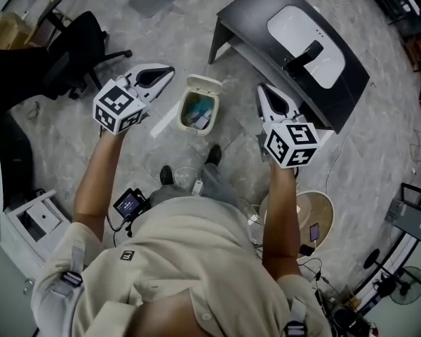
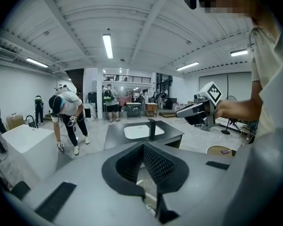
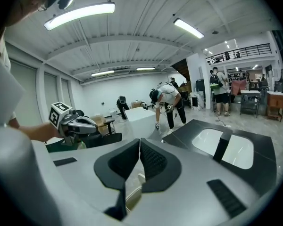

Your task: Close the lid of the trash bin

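Observation:
A small white trash bin stands on the floor in front of the person's feet, with rubbish showing inside. Its lid is swung open at the far side. My left gripper is held in the air to the left of the bin, jaws shut and empty. To the bin's right, my right gripper is also shut on nothing. Neither touches the bin. In the left gripper view the shut jaws point toward the right gripper; the right gripper view shows the left gripper.
A black sink counter with a white basin and a dark tap stands right behind the bin. A black office chair is at the left, a round wooden stool at the right, a white box at the lower left. People stand further off.

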`<state>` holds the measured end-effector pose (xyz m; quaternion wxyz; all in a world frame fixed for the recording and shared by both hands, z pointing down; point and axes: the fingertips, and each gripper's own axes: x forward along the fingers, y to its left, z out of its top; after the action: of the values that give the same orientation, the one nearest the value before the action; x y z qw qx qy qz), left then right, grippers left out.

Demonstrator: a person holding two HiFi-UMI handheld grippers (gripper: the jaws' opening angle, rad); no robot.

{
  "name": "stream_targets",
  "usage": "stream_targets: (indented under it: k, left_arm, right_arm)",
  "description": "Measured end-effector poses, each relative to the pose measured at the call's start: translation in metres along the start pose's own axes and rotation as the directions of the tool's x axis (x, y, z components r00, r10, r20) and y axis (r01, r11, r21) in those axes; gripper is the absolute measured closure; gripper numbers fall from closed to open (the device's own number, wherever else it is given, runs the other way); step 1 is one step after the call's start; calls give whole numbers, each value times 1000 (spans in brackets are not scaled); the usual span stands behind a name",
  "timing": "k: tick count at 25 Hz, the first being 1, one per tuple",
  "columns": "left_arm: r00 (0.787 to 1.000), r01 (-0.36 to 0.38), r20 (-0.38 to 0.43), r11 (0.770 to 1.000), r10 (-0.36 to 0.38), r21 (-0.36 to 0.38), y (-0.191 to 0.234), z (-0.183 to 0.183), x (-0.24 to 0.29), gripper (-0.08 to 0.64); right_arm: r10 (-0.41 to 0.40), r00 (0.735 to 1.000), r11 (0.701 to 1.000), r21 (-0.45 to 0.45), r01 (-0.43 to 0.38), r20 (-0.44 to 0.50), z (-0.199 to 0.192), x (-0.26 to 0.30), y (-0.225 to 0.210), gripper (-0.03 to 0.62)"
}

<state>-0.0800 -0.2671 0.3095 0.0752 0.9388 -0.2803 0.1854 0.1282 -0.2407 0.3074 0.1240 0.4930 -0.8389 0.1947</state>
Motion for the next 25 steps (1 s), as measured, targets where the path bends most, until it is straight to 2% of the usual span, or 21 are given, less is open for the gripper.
stream_targets:
  k: [11,25]
  left_arm:
    - [992,23,-121,998,-30,-62,14,-67,86,545]
    - [963,17,-266,994,-46,-111,36,-165,167,545]
  right_arm:
    - [-8,998,998,69,12,-66,-54,30,-55,566]
    - [-27,987,989,140,50,-159,-134,52,-110,566]
